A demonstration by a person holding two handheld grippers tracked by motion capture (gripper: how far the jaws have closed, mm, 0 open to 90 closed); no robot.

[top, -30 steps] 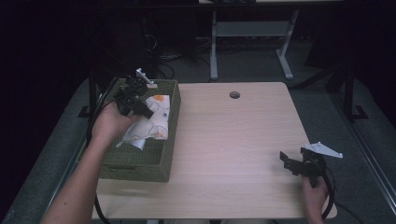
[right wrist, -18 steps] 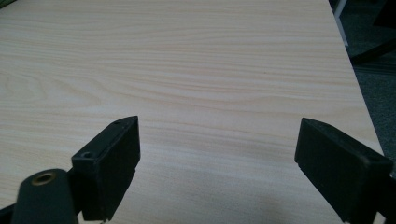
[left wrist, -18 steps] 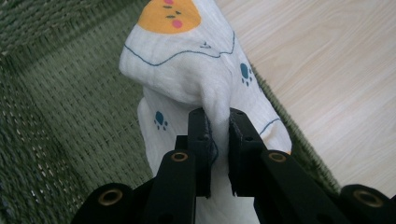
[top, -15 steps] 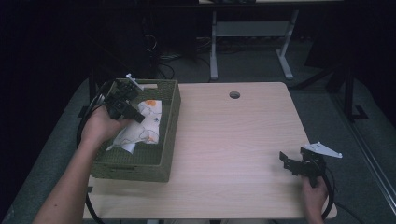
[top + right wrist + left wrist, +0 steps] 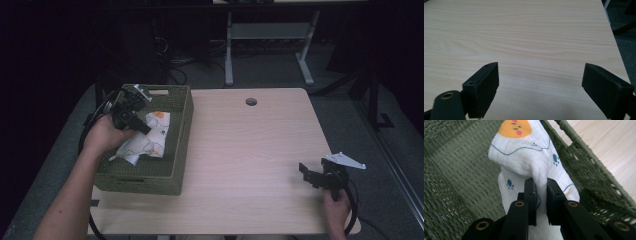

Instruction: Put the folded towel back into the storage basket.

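Left gripper (image 5: 540, 182) pinching thin fold of white cloth (image 5: 529, 157) inside green basket (image 5: 180, 125); fold could slip, or snag weave.

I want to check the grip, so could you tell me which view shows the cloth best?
The left gripper view: the cloth is close up, a fold pinched between the left gripper jaws, paw prints clear. The high view shows the cloth small, lying in the basket. The right gripper view looks at table.
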